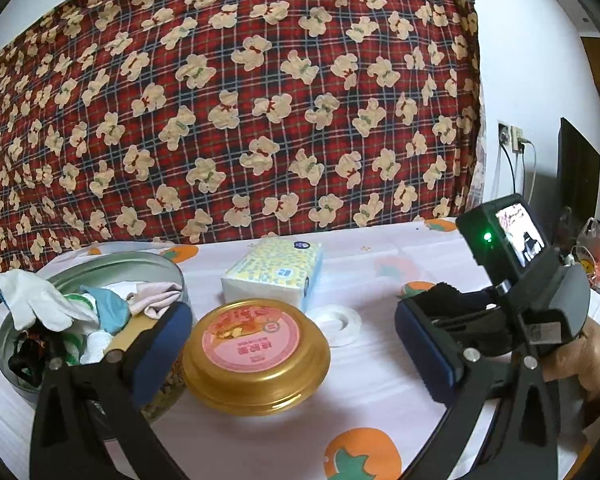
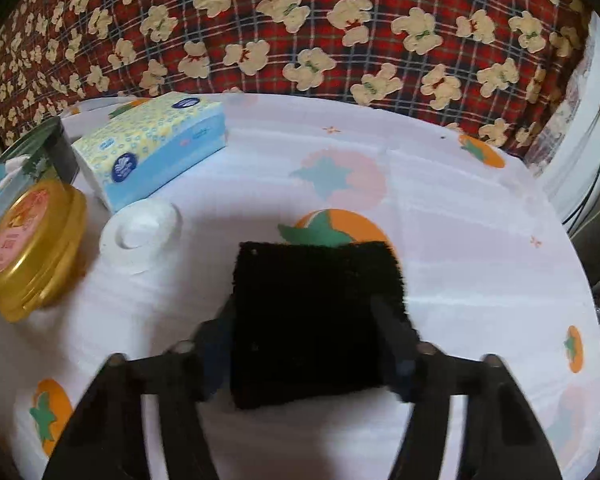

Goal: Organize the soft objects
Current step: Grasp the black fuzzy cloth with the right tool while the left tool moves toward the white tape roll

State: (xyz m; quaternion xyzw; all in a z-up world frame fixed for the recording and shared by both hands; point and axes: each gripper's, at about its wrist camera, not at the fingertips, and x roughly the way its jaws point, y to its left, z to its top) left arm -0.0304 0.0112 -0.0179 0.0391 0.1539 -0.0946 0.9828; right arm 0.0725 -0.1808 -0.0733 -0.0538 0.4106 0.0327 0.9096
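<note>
A black fuzzy square pad [image 2: 316,312] lies on the white persimmon-print tablecloth [image 2: 460,280]. My right gripper [image 2: 304,320] is shut on it, one finger against each side. In the left wrist view that gripper [image 1: 452,312] reaches in from the right with the black pad [image 1: 446,294] at its tip, a hand [image 1: 592,360] behind it. My left gripper [image 1: 292,344] stands wide open low over the table. A gold lid [image 1: 256,356] with a pink label sits between its fingers, untouched. At the left, a round metal tin [image 1: 112,264] holds a white glove [image 1: 32,300] and teal and pink cloths.
A yellow-and-blue tissue pack [image 1: 274,272] [image 2: 156,148] and a white tape roll [image 1: 336,324] [image 2: 140,236] lie behind the lid [image 2: 32,248]. A red plaid bear-print cloth [image 1: 240,100] hangs along the table's far edge. Wall sockets with cables [image 1: 516,140] are at the right.
</note>
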